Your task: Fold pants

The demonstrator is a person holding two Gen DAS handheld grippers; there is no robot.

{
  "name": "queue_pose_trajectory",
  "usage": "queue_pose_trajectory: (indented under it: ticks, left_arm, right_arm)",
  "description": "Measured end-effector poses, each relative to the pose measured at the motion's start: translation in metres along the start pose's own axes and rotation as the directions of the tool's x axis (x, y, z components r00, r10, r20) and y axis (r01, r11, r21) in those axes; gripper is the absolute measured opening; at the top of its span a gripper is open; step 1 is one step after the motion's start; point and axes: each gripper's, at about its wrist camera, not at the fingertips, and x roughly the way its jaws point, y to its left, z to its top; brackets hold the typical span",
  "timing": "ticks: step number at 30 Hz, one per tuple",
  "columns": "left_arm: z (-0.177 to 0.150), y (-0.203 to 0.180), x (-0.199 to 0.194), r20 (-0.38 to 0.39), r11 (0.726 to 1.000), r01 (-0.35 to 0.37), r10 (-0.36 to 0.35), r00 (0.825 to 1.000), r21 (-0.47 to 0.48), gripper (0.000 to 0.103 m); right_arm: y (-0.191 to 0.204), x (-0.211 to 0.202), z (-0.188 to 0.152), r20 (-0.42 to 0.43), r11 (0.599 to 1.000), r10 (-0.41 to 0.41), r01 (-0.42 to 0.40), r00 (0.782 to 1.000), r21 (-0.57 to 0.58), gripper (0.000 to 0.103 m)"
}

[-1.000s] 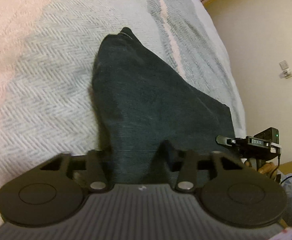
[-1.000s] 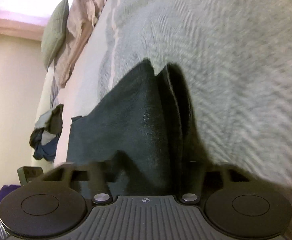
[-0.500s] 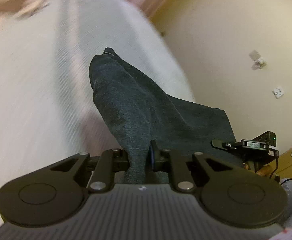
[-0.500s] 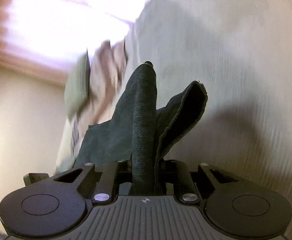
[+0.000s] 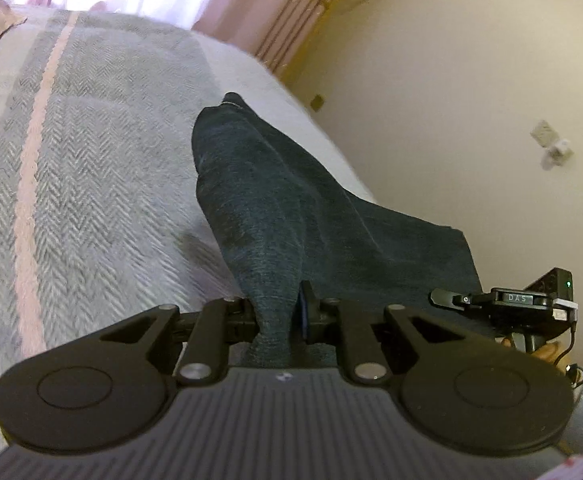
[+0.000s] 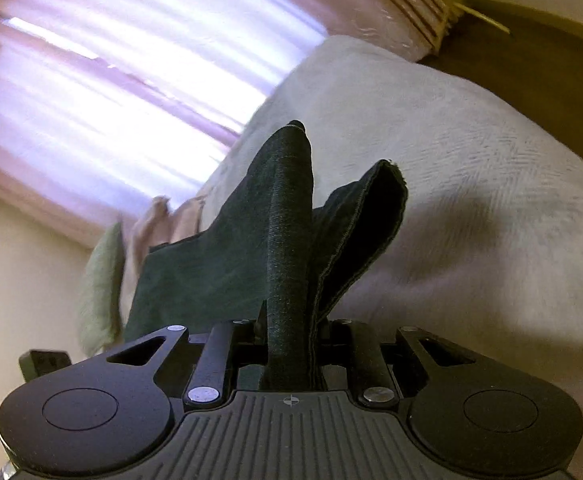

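Dark teal pants [image 5: 291, 208] lie partly on the grey herringbone blanket [image 5: 91, 160], lifted at the near end. In the left wrist view, my left gripper [image 5: 277, 312] is shut on a bunched fold of the cloth, which rises from the jaws towards a far corner. In the right wrist view, my right gripper [image 6: 291, 328] pinches another edge of the pants [image 6: 227, 272]. Its jaws are opening slightly with the cloth still between them. A loose flap [image 6: 371, 216] stands up to the right. The right gripper's body [image 5: 511, 304] shows at the right edge of the left view.
The bed's blanket [image 6: 471, 200] runs to a bright curtained window [image 6: 131, 80]. Pillows [image 6: 103, 280] sit at the bed's far left in the right view. A cream wall with sockets [image 5: 551, 148] borders the bed's right side.
Both grippers went from wide around the flat cloth to pinched on it, then carried it up and across the bed. The views swung towards the window, and the pants now hang raised.
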Motion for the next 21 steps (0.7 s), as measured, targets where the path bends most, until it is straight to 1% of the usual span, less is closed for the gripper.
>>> queue_pose_trajectory:
  ticks: [1,2,3,4,5,6,7,8,9,10,11,12,13,14,15,16,17,18,19,20,21]
  left_arm:
    - [-0.003,0.010,0.011,-0.015,1.000,-0.024,0.024,1.000,-0.019,0.016]
    - [-0.006,0.020,0.023,-0.036,0.997,-0.071,0.070,0.997,-0.036,0.020]
    - [-0.009,0.028,0.031,-0.050,0.991,-0.124,0.122,0.991,-0.052,0.020]
    - [-0.011,0.035,0.035,-0.060,0.985,-0.166,0.163,0.985,-0.055,0.021]
    - [-0.013,0.041,0.033,-0.060,0.982,-0.176,0.172,0.983,-0.064,0.023]
    - [-0.012,0.045,0.028,-0.043,0.983,-0.170,0.167,0.985,-0.071,0.023]
    - [-0.010,0.046,0.022,-0.020,0.980,-0.189,0.189,0.982,-0.062,0.023]
    - [-0.005,0.045,0.017,0.009,0.975,-0.217,0.217,0.976,-0.043,0.021]
    - [-0.001,0.041,0.011,0.038,0.972,-0.236,0.236,0.971,-0.022,0.021]
    - [0.007,0.035,0.009,0.072,0.968,-0.252,0.250,0.965,0.010,0.021]
    - [0.015,0.027,0.009,0.111,0.964,-0.263,0.257,0.960,0.048,0.021]
    - [0.021,0.017,0.012,0.141,0.961,-0.260,0.246,0.959,0.092,0.021]
    - [0.026,0.007,0.020,0.151,0.958,-0.253,0.233,0.961,0.134,0.021]
    - [0.028,-0.004,0.031,0.147,0.950,-0.254,0.229,0.962,0.182,0.021]
    - [0.027,-0.015,0.046,0.131,0.936,-0.261,0.236,0.963,0.237,0.022]
    - [0.025,-0.019,0.064,0.107,0.918,-0.274,0.254,0.961,0.285,0.022]
    - [0.020,-0.022,0.081,0.074,0.895,-0.300,0.292,0.953,0.330,0.024]
    - [0.013,-0.019,0.098,0.033,0.871,-0.333,0.345,0.938,0.361,0.024]
    - [0.006,-0.015,0.110,0.011,0.853,-0.360,0.385,0.923,0.378,0.024]
    - [0.001,-0.012,0.112,0.011,0.835,-0.389,0.418,0.908,0.388,0.024]
    - [-0.003,-0.008,0.107,0.032,0.832,-0.400,0.421,0.907,0.385,0.025]
  right_arm:
    - [-0.010,0.010,0.004,0.004,0.999,-0.039,0.039,0.999,0.019,0.022]
    - [-0.020,0.020,0.006,-0.004,0.992,-0.114,0.114,0.993,0.047,0.033]
    - [-0.027,0.025,0.007,-0.011,0.976,-0.209,0.210,0.978,0.065,0.033]
    - [-0.032,0.025,0.005,-0.006,0.968,-0.239,0.238,0.971,0.076,0.034]
    - [-0.033,0.018,0.004,0.019,0.968,-0.236,0.234,0.971,0.090,0.036]
    - [-0.028,0.008,0.001,0.068,0.956,-0.283,0.276,0.957,0.094,0.037]
    - [-0.019,-0.002,0.001,0.112,0.941,-0.337,0.330,0.935,0.079,0.038]
    - [-0.007,-0.013,-0.001,0.171,0.921,-0.390,0.388,0.905,0.044,0.038]
    - [0.008,-0.022,-0.003,0.254,0.882,-0.454,0.471,0.854,-0.007,0.038]
    - [0.024,-0.025,-0.004,0.327,0.840,-0.497,0.540,0.804,-0.051,0.038]
    - [0.039,-0.024,-0.005,0.388,0.809,-0.499,0.577,0.775,-0.112,0.038]
    - [0.051,-0.018,-0.006,0.421,0.793,-0.464,0.577,0.780,-0.195,0.038]
    - [0.063,-0.006,-0.010,0.422,0.774,-0.441,0.574,0.792,-0.268,0.038]
    - [0.071,0.007,-0.011,0.417,0.740,-0.437,0.582,0.797,-0.338,0.038]
    - [0.077,0.026,-0.014,0.414,0.690,-0.437,0.593,0.798,-0.414,0.038]
    - [0.077,0.041,-0.017,0.409,0.652,-0.443,0.600,0.798,-0.464,0.038]
    - [0.070,0.057,-0.017,0.388,0.613,-0.473,0.612,0.791,-0.500,0.038]
    - [0.052,0.080,-0.013,0.324,0.568,-0.559,0.637,0.763,-0.521,0.038]
    - [0.034,0.088,-0.011,0.277,0.579,-0.588,0.634,0.760,-0.512,0.041]
    - [0.018,0.084,-0.007,0.259,0.632,-0.577,0.624,0.775,-0.460,0.048]
    - [0.009,0.076,-0.003,0.241,0.686,-0.563,0.609,0.791,-0.397,0.048]
